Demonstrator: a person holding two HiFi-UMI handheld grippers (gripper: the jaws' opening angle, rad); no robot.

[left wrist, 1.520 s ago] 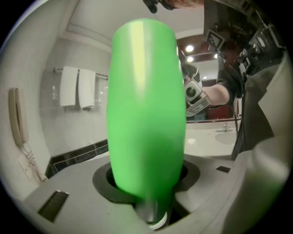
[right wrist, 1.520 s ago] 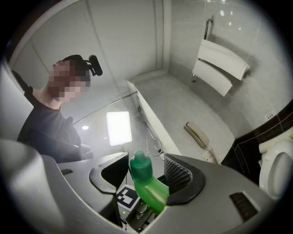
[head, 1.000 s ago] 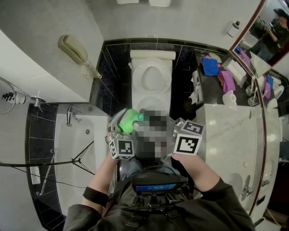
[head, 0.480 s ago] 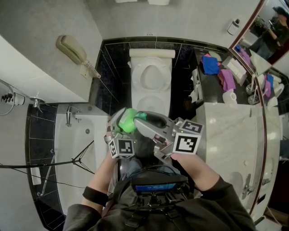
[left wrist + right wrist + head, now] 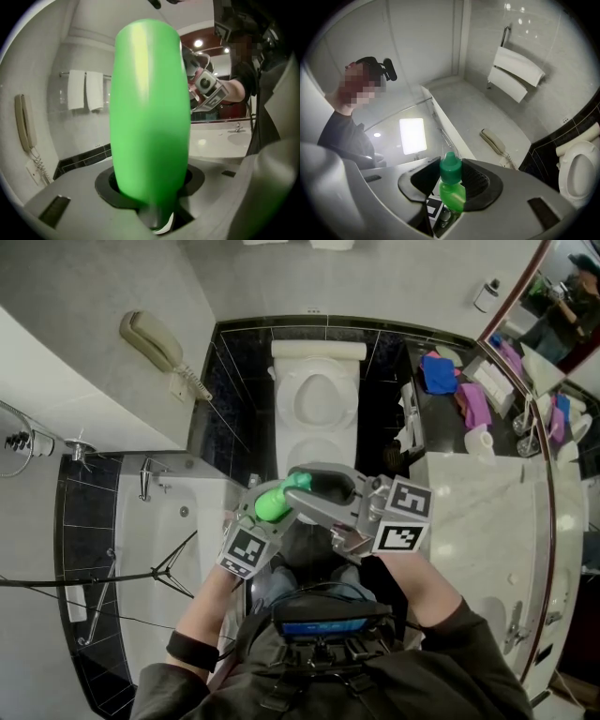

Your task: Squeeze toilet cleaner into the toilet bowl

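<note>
A bright green toilet-cleaner bottle hangs in front of me, below the white toilet, whose lid is up and bowl open. My left gripper is shut on the bottle's body, which fills the left gripper view. My right gripper reaches in from the right. Its jaws have just been closing, and the darker green cap now sits pinched between its two pads. The bottle's neck shows just below the cap. The toilet also shows at the right edge of the right gripper view.
A wall phone hangs left of the toilet, with a bathtub below it. On the right are a dark shelf holding blue and pink cloths, a marble vanity and a mirror. Towels hang on the wall.
The right gripper's jaws have closed round the bottle's cap. Both grippers and the bottle have shifted slightly right, and the left gripper has rolled and tilted the bottle.
</note>
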